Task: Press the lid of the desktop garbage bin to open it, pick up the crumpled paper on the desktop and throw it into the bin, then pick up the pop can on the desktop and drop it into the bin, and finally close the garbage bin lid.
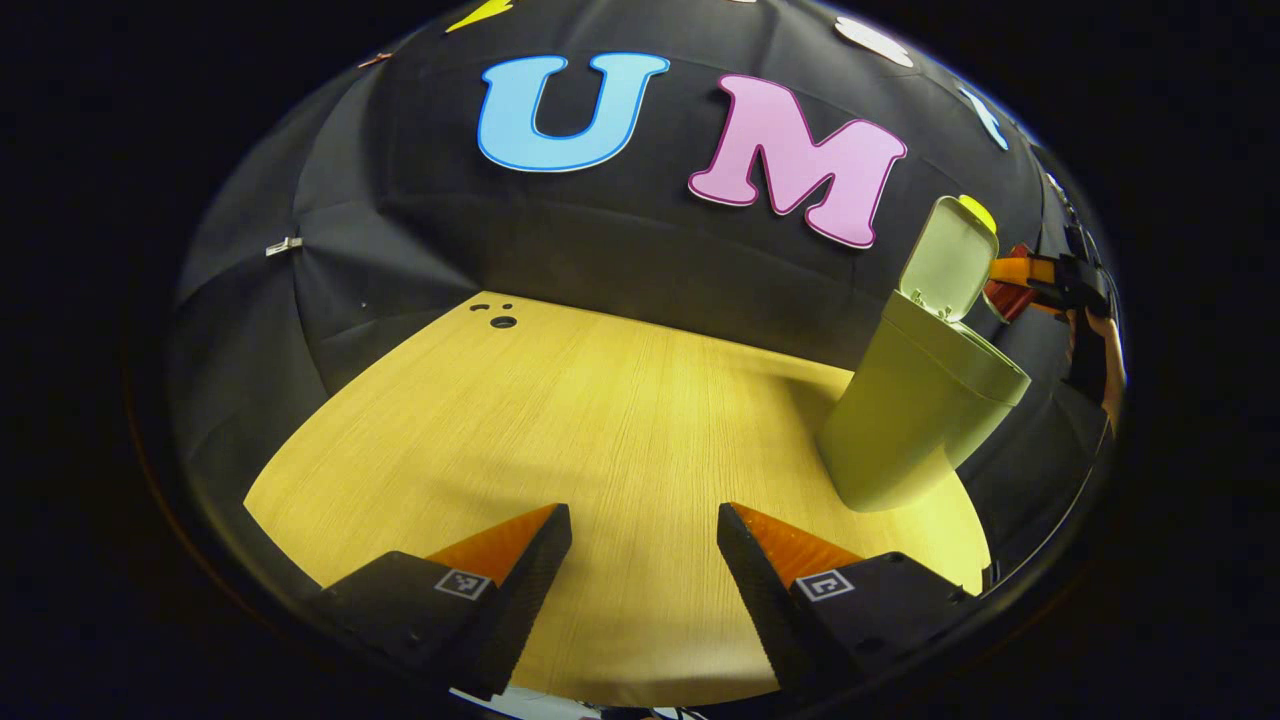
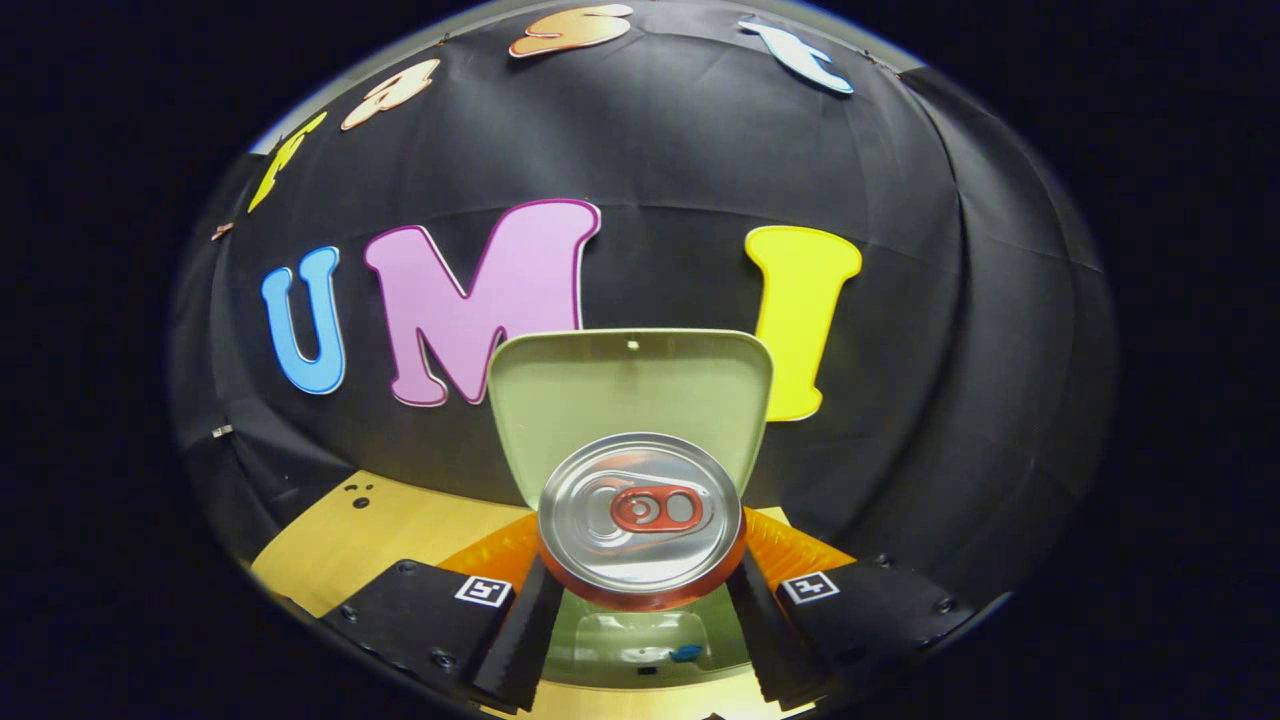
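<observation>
In the left gripper view the pale green bin (image 1: 915, 420) stands on the wooden desk at the right, its lid (image 1: 948, 260) raised. Behind the lid the red pop can (image 1: 1005, 295) hangs in the far-off right gripper (image 1: 1030, 275), held by a hand. My left gripper (image 1: 645, 560) stands open low over bare desk, left of the bin. In the right gripper view my right gripper (image 2: 640, 590) is shut on the pop can (image 2: 640, 515), whose silver top faces the camera. The can hangs above the bin's open mouth (image 2: 640, 640), in front of the upright lid (image 2: 630, 385). Something pale lies inside the bin.
The wooden desk (image 1: 600, 420) stretches left of the bin, with small dark holes (image 1: 500, 320) near its far edge. The black cloth wall rises right behind the desk and the bin.
</observation>
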